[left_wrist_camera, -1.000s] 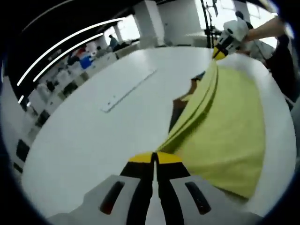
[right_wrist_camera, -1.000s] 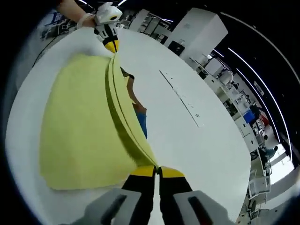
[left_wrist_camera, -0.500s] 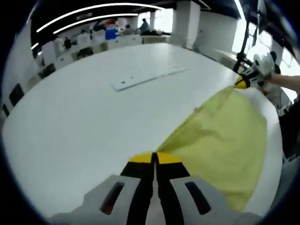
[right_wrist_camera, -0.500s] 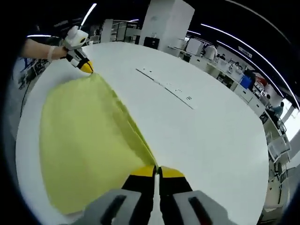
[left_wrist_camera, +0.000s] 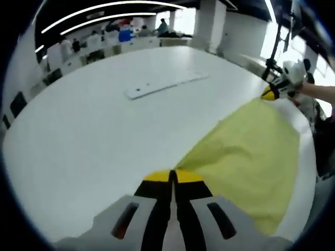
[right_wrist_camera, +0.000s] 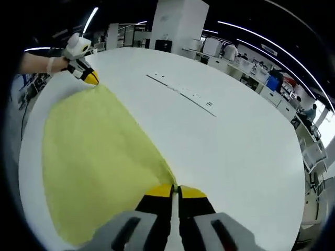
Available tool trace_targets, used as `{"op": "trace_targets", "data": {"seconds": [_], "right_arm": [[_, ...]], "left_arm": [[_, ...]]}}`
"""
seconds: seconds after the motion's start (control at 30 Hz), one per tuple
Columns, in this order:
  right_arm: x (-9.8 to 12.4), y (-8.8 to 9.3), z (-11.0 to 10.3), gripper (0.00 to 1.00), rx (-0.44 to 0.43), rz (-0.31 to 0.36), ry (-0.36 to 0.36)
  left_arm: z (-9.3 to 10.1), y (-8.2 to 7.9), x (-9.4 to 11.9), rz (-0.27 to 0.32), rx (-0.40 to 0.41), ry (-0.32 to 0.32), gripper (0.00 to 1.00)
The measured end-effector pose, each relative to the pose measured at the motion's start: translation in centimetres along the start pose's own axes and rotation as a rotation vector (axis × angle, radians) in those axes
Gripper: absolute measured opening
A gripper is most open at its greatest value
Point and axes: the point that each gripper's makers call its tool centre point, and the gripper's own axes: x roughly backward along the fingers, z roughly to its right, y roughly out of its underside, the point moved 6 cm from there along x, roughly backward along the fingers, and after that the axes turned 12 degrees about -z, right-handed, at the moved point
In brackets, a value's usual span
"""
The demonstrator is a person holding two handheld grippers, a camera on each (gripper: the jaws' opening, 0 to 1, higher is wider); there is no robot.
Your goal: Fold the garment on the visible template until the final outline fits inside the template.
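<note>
A yellow garment [left_wrist_camera: 251, 151] lies spread flat on the white table [left_wrist_camera: 104, 141]. My left gripper [left_wrist_camera: 173, 177] is shut on one corner of its edge at the bottom of the left gripper view. The right gripper [left_wrist_camera: 270, 94] shows far off at the right there, shut on the opposite corner. In the right gripper view the yellow garment [right_wrist_camera: 94, 157] stretches from my right gripper [right_wrist_camera: 175, 191] up to the left gripper [right_wrist_camera: 90, 79], held by a person's hand. The folded edge runs straight between the two grippers. Whatever lies under the cloth is hidden.
A long white strip [left_wrist_camera: 165, 83] with small marks lies on the table beyond the garment, also seen as the strip [right_wrist_camera: 180, 93]. Desks and people [left_wrist_camera: 120, 36] stand in the background. A tripod [left_wrist_camera: 272, 65] stands past the table's far edge.
The lifted fold has come down and the garment now lies flat; the dark and blue patches seen under it a second ago are covered. Both grippers stay shut on their corners.
</note>
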Motion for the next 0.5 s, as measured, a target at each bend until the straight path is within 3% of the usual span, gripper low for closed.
{"op": "trace_targets", "data": {"seconds": [0.1,0.13,0.2,0.27,0.3,0.37,0.5], "right_arm": [[0.03,0.0,-0.09,0.17,-0.011,0.02,-0.012],[0.03,0.0,-0.14,0.22,-0.014,0.023,-0.016],[0.15,-0.04,-0.33,0.31,-0.038,0.049,-0.034],[0.29,-0.05,-0.48,0.39,-0.086,0.065,-0.054],[0.32,-0.11,-0.47,0.43,-0.089,0.078,-0.068],[0.39,-0.14,-0.52,0.52,-0.11,0.092,-0.081],[0.68,-0.38,-0.68,0.68,-0.155,0.139,-0.101]], "left_arm": [[-0.07,-0.06,0.11,0.018,-0.015,0.001,0.01],[-0.12,-0.08,0.15,0.022,-0.021,-0.003,0.05],[-0.11,-0.1,0.33,0.039,-0.038,-0.002,0.17],[-0.05,-0.18,0.42,0.056,-0.053,0.002,0.36],[-0.06,-0.66,0.54,0.108,-0.099,-0.012,0.46],[0.23,-0.44,0.67,0.099,-0.089,-0.001,0.66],[0.71,-0.49,0.97,0.123,-0.093,0.037,0.78]]}}
